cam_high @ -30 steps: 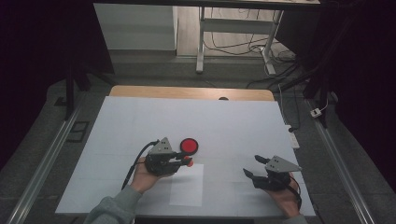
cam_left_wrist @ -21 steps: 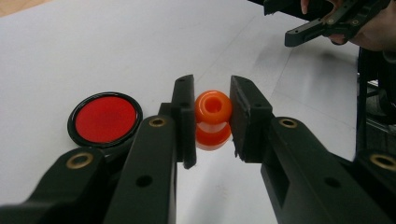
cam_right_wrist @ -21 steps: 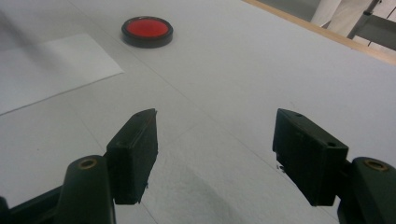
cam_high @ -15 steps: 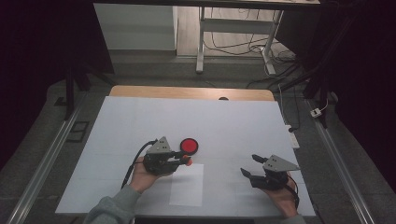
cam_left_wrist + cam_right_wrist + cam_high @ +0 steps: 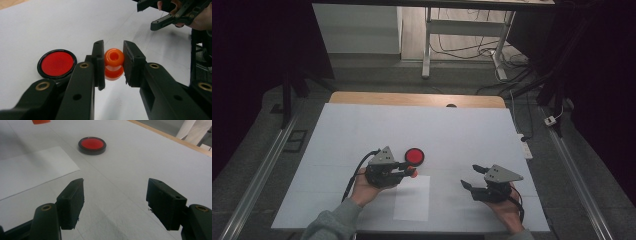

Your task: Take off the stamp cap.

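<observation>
1. Overhead: my left gripper point(image 5: 411, 172) holds a small orange piece point(image 5: 412, 173) just above the white table point(image 5: 462, 135), beside a red disc point(image 5: 414, 156) in a black rim and at the top edge of a paper sheet point(image 5: 412, 200). My right gripper point(image 5: 474, 176) sits well apart, jaws spread, holding nothing. A wooden strip point(image 5: 417, 99) edges the far side; beyond lie a dark floor, desk legs and cables.

2. Left gripper view: the jaws are clamped on the piece point(image 5: 114, 63), a glossy two-lobed bead with a hole on top. I judge it light, hard plastic and slippery; the rounded lobes could squirt out, so the waist between the lobes seems the safest hold. The disc point(image 5: 57, 62) lies flat, just left.

3. Right gripper view: the right gripper point(image 5: 115, 202) gapes wide over bare table point(image 5: 150, 157), which looks smooth, matte and level. The disc point(image 5: 92, 145) lies ahead, the sheet point(image 5: 32, 170) to its left.
</observation>
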`<action>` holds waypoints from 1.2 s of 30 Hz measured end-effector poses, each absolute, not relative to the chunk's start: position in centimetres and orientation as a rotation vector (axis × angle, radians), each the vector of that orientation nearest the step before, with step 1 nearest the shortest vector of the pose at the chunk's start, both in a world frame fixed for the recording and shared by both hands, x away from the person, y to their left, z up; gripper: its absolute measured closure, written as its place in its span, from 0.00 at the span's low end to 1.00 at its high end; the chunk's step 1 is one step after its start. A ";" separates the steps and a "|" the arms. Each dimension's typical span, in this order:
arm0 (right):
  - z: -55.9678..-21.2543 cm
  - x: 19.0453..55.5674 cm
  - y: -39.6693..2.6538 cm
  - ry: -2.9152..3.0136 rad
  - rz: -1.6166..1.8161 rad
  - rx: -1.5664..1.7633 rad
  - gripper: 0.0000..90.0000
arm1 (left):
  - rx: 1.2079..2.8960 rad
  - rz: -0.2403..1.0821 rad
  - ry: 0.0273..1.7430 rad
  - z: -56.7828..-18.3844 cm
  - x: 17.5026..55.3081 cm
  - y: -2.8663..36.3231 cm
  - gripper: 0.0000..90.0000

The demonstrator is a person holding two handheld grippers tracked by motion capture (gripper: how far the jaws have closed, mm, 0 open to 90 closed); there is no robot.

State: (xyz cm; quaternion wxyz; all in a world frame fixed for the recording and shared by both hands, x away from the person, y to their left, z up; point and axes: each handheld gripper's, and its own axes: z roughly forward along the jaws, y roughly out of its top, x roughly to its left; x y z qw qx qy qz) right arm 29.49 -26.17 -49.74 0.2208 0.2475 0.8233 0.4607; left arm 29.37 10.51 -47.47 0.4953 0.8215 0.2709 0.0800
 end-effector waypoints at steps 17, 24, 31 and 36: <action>-49.8 29.4 -24.5 2.308 1.321 0.661 0.34 | 1.989 0.195 0.658 -47.4 29.4 10.6 0.80; -49.7 29.4 -23.9 2.317 1.353 0.655 0.34 | 1.988 0.194 0.660 -47.4 29.4 10.6 0.80; -49.7 29.3 -22.7 2.334 1.373 0.632 0.35 | 1.989 0.193 0.660 -47.5 29.4 10.6 0.80; -49.8 29.2 -21.9 2.353 1.371 0.610 0.35 | 1.989 0.193 0.660 -47.5 29.4 10.6 0.80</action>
